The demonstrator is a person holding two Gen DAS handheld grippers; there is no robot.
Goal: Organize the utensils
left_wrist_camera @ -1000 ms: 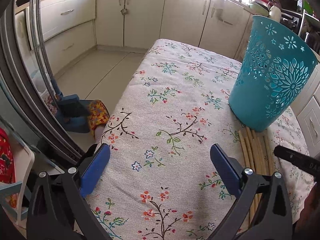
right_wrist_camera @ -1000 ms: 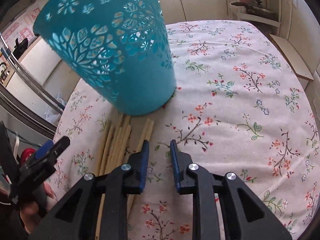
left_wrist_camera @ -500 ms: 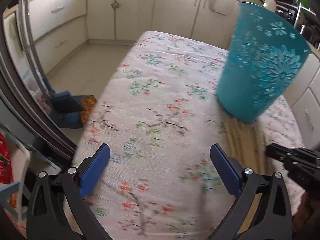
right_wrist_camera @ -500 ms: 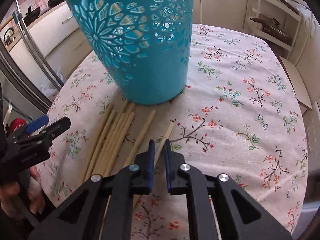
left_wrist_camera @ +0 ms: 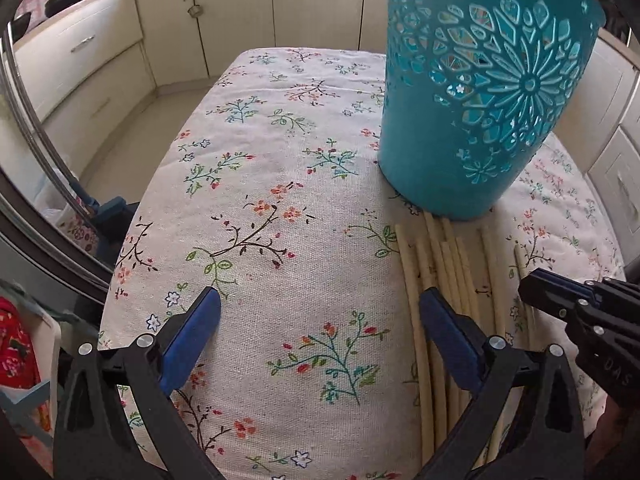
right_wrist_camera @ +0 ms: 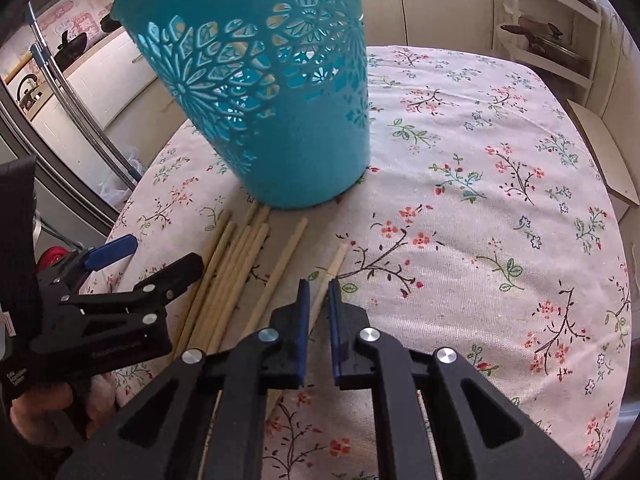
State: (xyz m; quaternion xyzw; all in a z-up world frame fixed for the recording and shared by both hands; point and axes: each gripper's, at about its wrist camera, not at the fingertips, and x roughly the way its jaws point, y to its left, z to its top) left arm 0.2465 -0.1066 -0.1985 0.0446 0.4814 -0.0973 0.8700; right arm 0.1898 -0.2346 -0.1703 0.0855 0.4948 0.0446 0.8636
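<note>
Right tongs [right_wrist_camera: 318, 286]: the two blue pads have just been closing and now stand nearly pressed together, with one lone stick [right_wrist_camera: 327, 276] running between them. It looks pinched, though the pads may not yet squeeze it hard.
Left tongs [left_wrist_camera: 320, 312]: spread wide open, with nothing between them but flowered cloth [left_wrist_camera: 280, 184].
Where the sticks are: they lie flat on the surface, right in front of the blue basket [right_wrist_camera: 272, 92]. Most sit in a bundle of sticks [right_wrist_camera: 236, 256]. One more lies a bit apart [right_wrist_camera: 280, 268]. The lone stick lies farthest to the right in the right wrist view.
Long way of the lone stick: it runs from near the basket's foot back toward the right tongs, nearly in line with them. Its far tip points at the basket.
Which hand is nearer: the right tongs are on the lone stick. The left tongs hang just beside the bundle, and their right pad [left_wrist_camera: 448, 332] is over its nearest sticks.
Basket: it stands upright, open at the top, just past the stick tips.
Next move, a guess: lift the lone stick, tip it upright and drop it into the basket. The tall basket wall stands close ahead, so the stick must go up first.
</note>
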